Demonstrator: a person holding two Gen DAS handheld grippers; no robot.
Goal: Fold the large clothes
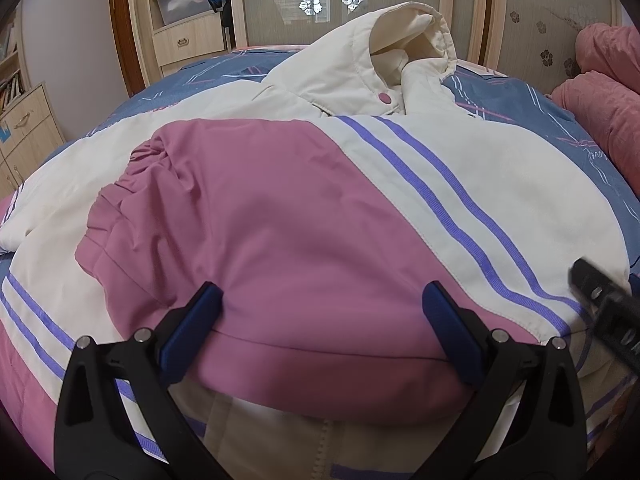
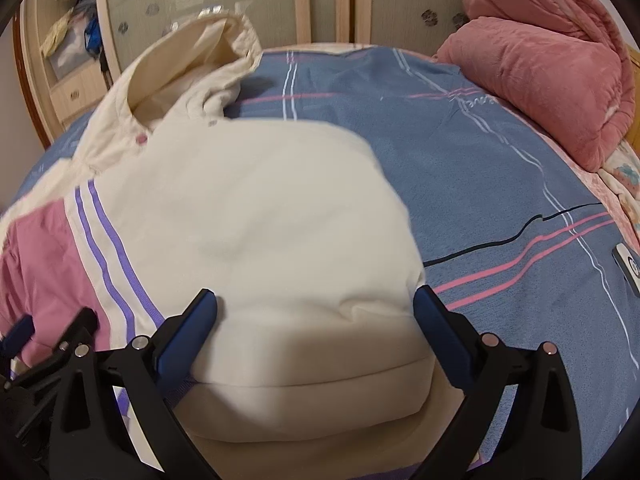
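Here we hold both grippers, left (image 1: 322, 334) and right (image 2: 316, 336), jaws apart astride the jacket (image 1: 280, 208) fold; best press evenly, sweeping toward the hood (image 1: 404, 40).

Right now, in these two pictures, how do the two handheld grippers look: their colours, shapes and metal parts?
The left gripper and right gripper look alike: each has two black plastic arms with triangular cut-outs, spreading in a V. Their fingers carry flat dark-blue pads, and round silver pins sit at the joints. No cables, hands or sleeves show.
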